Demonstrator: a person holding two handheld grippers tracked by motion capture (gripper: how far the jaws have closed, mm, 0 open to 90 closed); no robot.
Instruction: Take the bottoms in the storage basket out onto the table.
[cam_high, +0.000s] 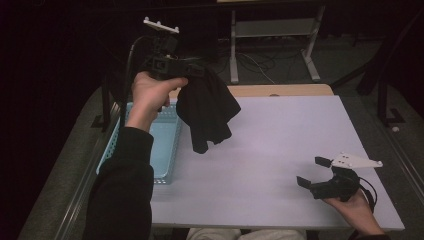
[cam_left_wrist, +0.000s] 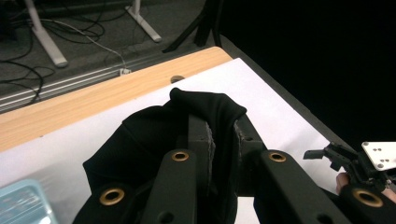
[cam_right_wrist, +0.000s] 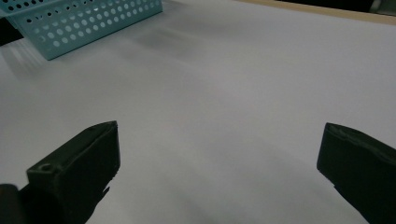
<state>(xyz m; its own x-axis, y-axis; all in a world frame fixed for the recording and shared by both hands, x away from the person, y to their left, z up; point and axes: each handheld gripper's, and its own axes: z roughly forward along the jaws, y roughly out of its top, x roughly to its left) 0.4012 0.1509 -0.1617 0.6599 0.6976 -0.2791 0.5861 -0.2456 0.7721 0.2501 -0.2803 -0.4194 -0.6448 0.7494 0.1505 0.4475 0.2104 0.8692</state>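
White desk (cam_high: 280, 145) under dim light. Left hand (cam_high: 152, 92) is raised, forearm angled up, its left gripper (cam_high: 192, 70) jaws pinching a black cloth (cam_high: 207, 112) hanging beside the blue basket (cam_high: 167, 145). Right gripper (cam_high: 314, 172) rests low near the desk's edge, jaws spread.

The light blue perforated plastic basket (cam_high: 165, 145) is sitting at the left edge of the white table (cam_high: 280, 150). The black cloth (cam_high: 207, 110) is hanging above the table, just right of the basket, from the left gripper (cam_high: 192, 70). The right gripper (cam_high: 312, 172) is resting near the table's front right corner, well apart from the cloth.
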